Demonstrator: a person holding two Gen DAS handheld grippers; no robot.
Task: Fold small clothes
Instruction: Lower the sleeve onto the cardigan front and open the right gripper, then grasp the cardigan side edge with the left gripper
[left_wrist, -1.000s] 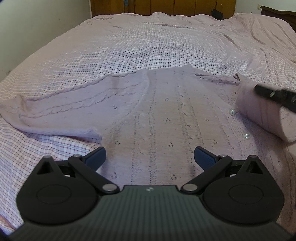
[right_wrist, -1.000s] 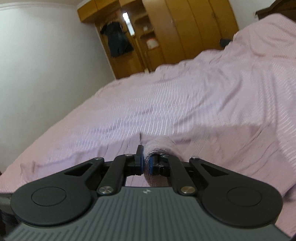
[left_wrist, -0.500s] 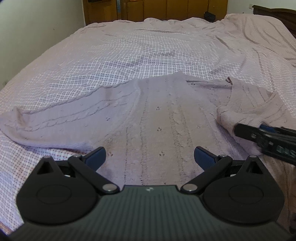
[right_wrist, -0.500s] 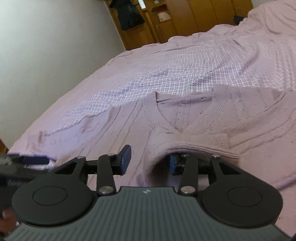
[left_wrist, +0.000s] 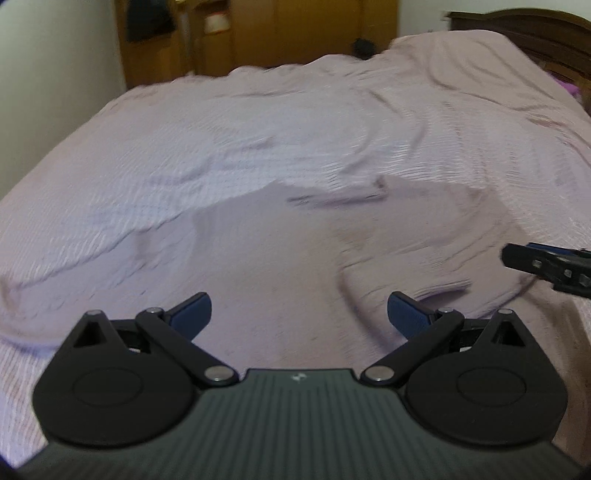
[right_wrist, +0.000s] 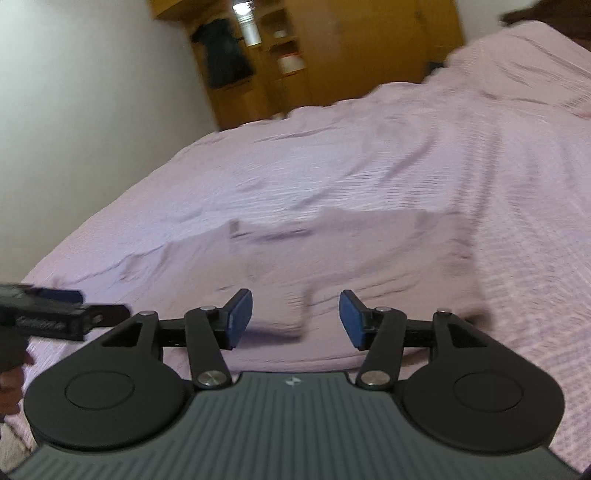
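A bed (left_wrist: 258, 122) under a pink checked cover fills both views, a wooden wardrobe (right_wrist: 332, 55) beyond it. The mauve knitted sweater (left_wrist: 280, 266) lies flat directly ahead of and below both claws, body running away from them toward the neckline (left_wrist: 336, 197). One sleeve (left_wrist: 74, 266) extends far to the left of the left claw (left_wrist: 299, 314); the other sleeve (right_wrist: 295, 306), folded inward, lies between the fingers of the right claw (right_wrist: 295, 317). Both claws stand apart, empty. Nothing obstructs. The left claw appears nearer the unfolded sleeve.
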